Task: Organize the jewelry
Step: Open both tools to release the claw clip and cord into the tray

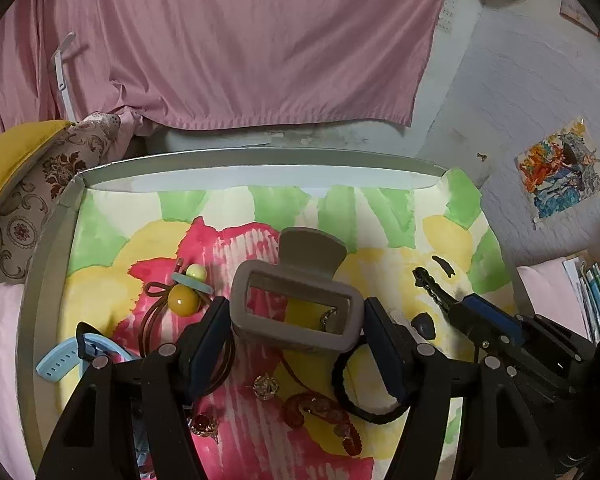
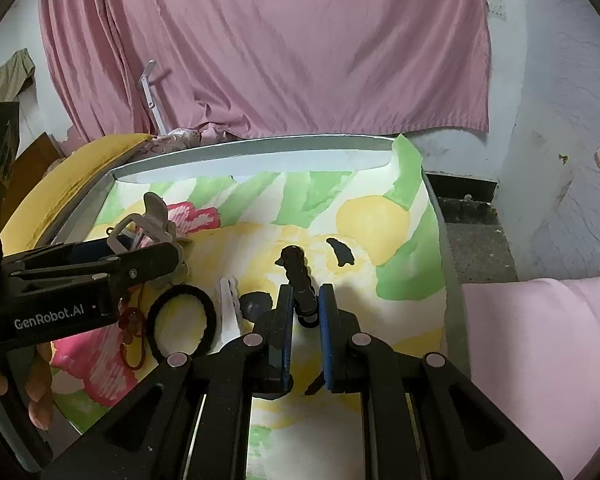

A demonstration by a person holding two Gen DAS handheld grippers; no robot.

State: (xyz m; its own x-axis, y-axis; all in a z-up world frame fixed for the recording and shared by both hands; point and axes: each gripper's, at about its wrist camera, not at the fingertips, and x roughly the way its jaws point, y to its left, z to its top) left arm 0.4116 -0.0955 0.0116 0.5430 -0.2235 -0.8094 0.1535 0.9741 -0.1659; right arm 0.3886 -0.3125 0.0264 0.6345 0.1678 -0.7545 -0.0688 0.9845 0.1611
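Note:
My left gripper [image 1: 296,312] is shut on a grey hair claw clip [image 1: 296,300] and holds it above the flowered cloth [image 1: 380,220]; it also shows in the right wrist view [image 2: 148,220]. My right gripper [image 2: 305,300] is shut on a black beaded hair piece [image 2: 298,270], which also shows in the left wrist view [image 1: 430,284]. On the cloth lie a yellow bead hair tie [image 1: 184,298], a blue strap [image 1: 60,360], a black hair band [image 1: 360,384], a red bead bracelet [image 1: 320,412] and small rings [image 1: 266,386].
A grey tray rim [image 1: 260,158] borders the cloth. A pink sheet [image 1: 240,40] hangs behind. A yellow cushion [image 1: 8,156] lies at the left, books [image 1: 596,284] at the right. A white clip [image 2: 228,304] and black hair band [image 2: 180,322] lie left of my right gripper.

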